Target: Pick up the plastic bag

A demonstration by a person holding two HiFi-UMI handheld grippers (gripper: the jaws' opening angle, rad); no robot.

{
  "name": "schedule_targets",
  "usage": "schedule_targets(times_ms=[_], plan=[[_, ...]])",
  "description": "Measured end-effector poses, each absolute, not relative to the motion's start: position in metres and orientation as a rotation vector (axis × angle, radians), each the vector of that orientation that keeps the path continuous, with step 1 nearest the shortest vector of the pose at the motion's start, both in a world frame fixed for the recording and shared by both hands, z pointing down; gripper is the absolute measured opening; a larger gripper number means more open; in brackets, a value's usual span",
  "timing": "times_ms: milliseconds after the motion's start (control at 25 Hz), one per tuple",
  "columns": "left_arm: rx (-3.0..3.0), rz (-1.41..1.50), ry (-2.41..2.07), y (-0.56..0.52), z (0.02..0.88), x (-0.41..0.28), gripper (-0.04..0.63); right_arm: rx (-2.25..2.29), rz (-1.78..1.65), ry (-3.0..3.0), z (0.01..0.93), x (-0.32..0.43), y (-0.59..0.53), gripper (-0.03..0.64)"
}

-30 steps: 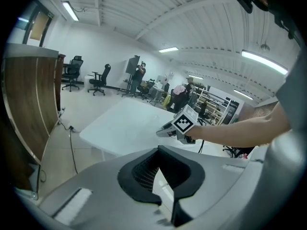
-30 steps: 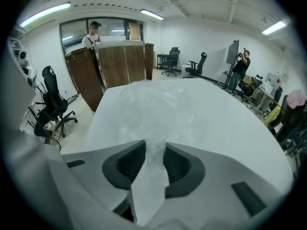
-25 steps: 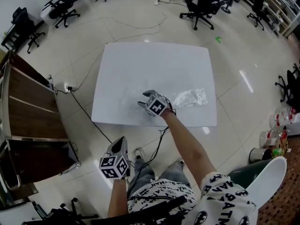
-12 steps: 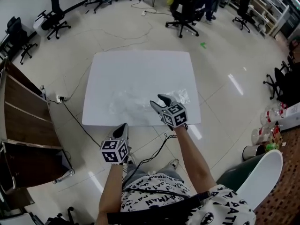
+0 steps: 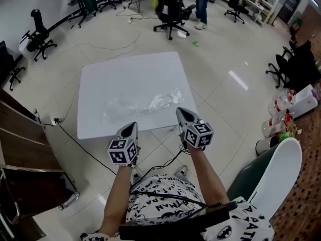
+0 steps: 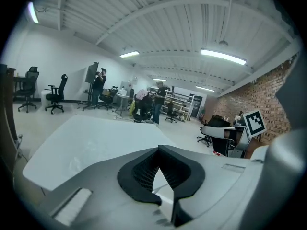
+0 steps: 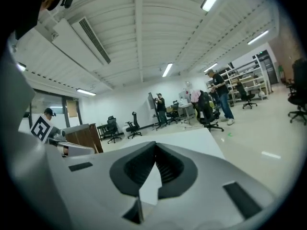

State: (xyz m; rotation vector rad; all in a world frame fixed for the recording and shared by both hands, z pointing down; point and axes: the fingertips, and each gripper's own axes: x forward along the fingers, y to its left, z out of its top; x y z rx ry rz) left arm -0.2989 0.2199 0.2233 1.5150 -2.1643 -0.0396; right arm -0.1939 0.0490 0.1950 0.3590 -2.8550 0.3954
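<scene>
The clear plastic bag (image 5: 143, 103) lies crumpled and stretched across the middle of the white table (image 5: 130, 72); nothing holds it. Both grippers hang off the table's near edge, above the floor. My left gripper (image 5: 133, 125) points at the near edge, below the bag's left part, jaws shut and empty. Just off the table's near right corner, my right gripper (image 5: 181, 111) is also shut and empty. In the left gripper view the closed jaws (image 6: 158, 150) face the table and the bag (image 6: 76, 161) shows faintly. The right gripper view shows closed jaws (image 7: 154, 145) and no bag.
A wooden cabinet (image 5: 15, 149) stands to the left with a cable (image 5: 85, 147) running across the floor by it. Office chairs (image 5: 170, 14) and people are beyond the table. Bottles and a bin (image 5: 281, 129) sit at the right, near a white chair back (image 5: 281, 185).
My right gripper pulled back from over the bag to off the table's near right corner and closed empty. The bag stayed on the table. The left gripper rose toward the table edge.
</scene>
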Motion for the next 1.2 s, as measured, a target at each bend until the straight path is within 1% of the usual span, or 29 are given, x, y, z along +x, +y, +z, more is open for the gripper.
schedule_targets(times_ms=[280,1200], plan=[[1.558,-0.037,-2.148,0.207,0.220,-0.275,0.002,0.436,0.403,-2.776,0.197,-0.157,0.050,0.009],[1.523,-0.067,-2.183,0.225,0.211,-0.281,0.002,0.394,0.375,-2.777,0.191,-0.164,0.071,0.009]])
